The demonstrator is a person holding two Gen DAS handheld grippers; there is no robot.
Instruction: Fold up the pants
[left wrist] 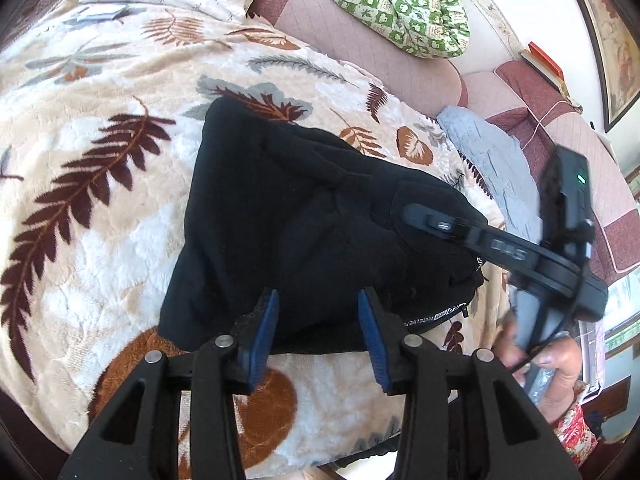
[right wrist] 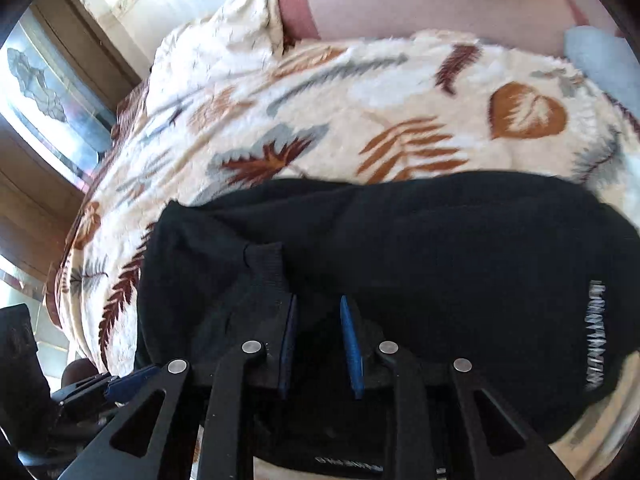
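Observation:
Black pants [left wrist: 288,216] lie folded into a compact bundle on a cream leaf-print blanket [left wrist: 100,168]. White lettering shows on the waistband [left wrist: 436,316]. My left gripper [left wrist: 318,300] is open and empty, its blue pads just above the bundle's near edge. My right gripper reaches over the bundle from the right in the left wrist view [left wrist: 424,220]. In the right wrist view the right gripper [right wrist: 318,320] hovers close over the pants [right wrist: 440,248], jaws partly open with nothing between them. A ribbed cuff [right wrist: 264,264] lies just beyond its left pad.
A pink quilted sofa back [left wrist: 360,40] with a green patterned cushion [left wrist: 396,4] lies beyond the blanket. A grey cloth [left wrist: 492,160] sits at the blanket's right edge. Wooden window frames [right wrist: 52,120] stand left in the right wrist view.

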